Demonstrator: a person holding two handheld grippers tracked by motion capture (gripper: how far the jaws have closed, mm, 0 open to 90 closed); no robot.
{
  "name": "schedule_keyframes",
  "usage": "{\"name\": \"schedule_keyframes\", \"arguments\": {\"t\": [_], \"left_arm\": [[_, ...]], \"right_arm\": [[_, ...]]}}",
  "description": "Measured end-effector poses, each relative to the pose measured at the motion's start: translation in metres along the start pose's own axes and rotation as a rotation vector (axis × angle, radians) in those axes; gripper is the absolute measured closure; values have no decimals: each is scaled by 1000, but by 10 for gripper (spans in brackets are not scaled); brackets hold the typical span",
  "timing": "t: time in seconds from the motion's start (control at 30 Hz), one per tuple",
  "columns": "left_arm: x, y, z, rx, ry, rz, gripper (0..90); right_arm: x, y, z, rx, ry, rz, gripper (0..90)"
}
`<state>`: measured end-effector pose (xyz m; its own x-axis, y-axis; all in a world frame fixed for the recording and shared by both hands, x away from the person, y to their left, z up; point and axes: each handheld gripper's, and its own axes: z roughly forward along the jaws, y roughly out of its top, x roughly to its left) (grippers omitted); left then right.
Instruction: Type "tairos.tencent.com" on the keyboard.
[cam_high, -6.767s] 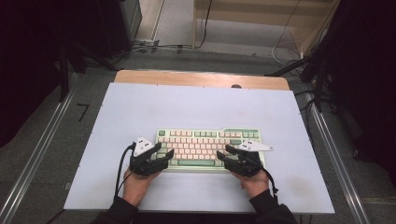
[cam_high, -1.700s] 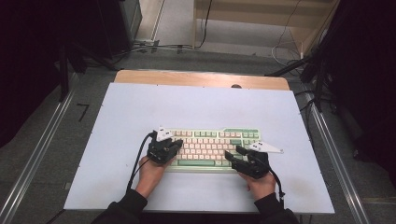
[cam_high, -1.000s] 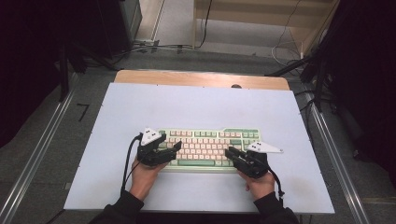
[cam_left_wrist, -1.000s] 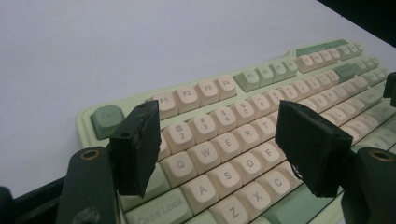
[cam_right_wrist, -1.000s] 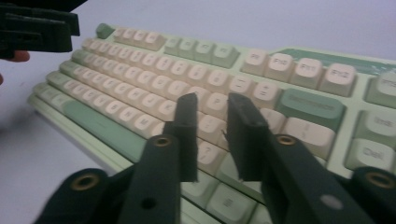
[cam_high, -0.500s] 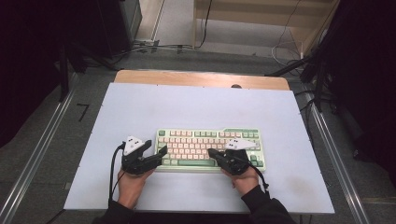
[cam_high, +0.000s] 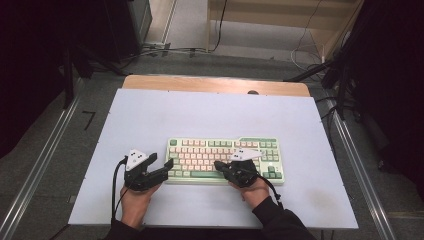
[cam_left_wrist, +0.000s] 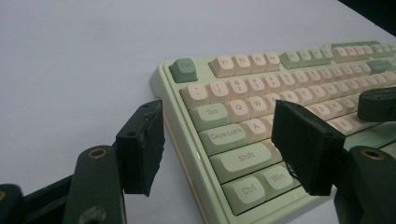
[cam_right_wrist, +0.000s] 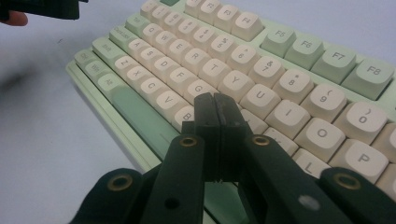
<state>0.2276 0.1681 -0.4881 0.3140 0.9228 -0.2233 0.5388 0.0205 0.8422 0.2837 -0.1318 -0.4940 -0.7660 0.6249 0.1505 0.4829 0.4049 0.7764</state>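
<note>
A pale green keyboard (cam_high: 225, 150) with cream keys lies on the white table top (cam_high: 200, 115), near the front. My left gripper (cam_high: 161, 162) is at its front left corner, open. In the left gripper view its jaws (cam_left_wrist: 219, 149) straddle that corner of the keyboard (cam_left_wrist: 233, 135): one pad hangs beside the left edge, the other above the keys, and neither touches. My right gripper (cam_high: 218, 164) is shut with nothing in it. Its closed tip (cam_right_wrist: 215, 100) sits low over the letter keys of the keyboard (cam_right_wrist: 280, 70), just behind the space bar.
A wooden strip (cam_high: 215, 84) runs along the table's far edge. Metal rails (cam_high: 45, 160) flank both sides, and cables lie on the floor behind. The other hand's gripper (cam_left_wrist: 378, 102) shows at the right of the left gripper view.
Both hands have shifted left along the keyboard. The left gripper went from over the left keys to the left front corner. The right gripper went from the right end to the middle.
</note>
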Motion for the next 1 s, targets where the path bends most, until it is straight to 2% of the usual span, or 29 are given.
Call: {"name": "schedule_keyframes", "arguments": {"t": [0.8, 1.0], "left_arm": [[-2, 0, -1, 3, -12, -6, 363], [-2, 0, -1, 6, -12, -6, 363]], "right_arm": [[2, -1, 6, 21, -9, -15, 864], [-3, 2, -3, -36, -6, 25, 672]]}}
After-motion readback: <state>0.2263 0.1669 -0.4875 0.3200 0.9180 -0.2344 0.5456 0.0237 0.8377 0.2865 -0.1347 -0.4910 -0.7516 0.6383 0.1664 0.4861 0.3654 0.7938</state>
